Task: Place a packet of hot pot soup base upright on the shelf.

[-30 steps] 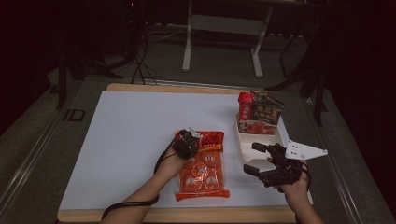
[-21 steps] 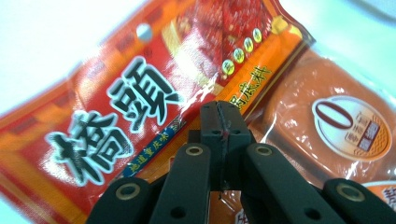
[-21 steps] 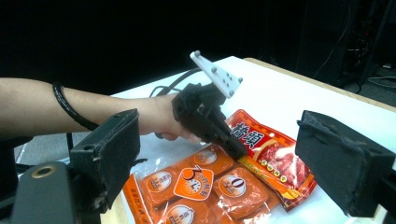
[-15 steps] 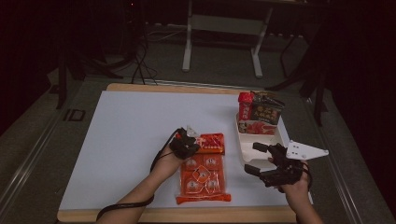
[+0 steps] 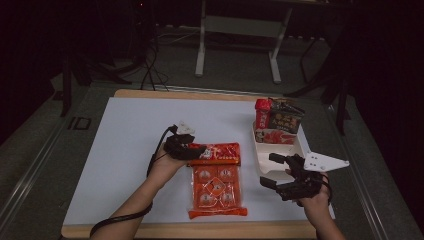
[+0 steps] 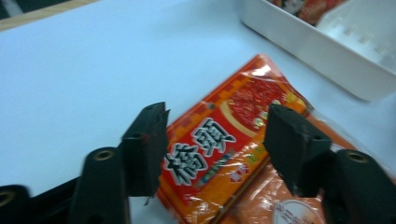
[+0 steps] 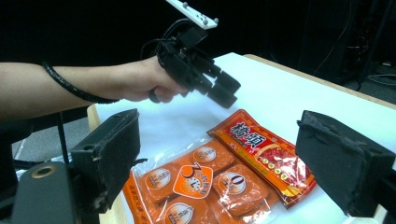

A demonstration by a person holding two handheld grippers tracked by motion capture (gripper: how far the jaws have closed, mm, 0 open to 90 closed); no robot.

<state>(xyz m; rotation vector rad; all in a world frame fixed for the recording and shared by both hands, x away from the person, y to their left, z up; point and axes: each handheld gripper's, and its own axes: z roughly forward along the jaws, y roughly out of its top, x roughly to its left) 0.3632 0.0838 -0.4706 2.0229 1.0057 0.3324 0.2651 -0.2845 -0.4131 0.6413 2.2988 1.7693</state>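
Left gripper (image 6: 212, 140), jaws apart, hovers over a red rectangular foil snack packet (image 6: 233, 149) beside a larger orange plastic multipack (image 5: 217, 186). Right gripper (image 5: 274, 170), jaws apart, hangs beside a white plastic tray (image 5: 295, 149).

A dark lab or studio: white-topped table (image 5: 125, 150), equipment stands (image 5: 237, 45), floor cables (image 5: 150, 70).

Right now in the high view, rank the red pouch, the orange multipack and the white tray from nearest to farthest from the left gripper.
1. Red pouch, right under the left gripper.
2. Orange multipack, toward the person.
3. White tray, at the table's right side.
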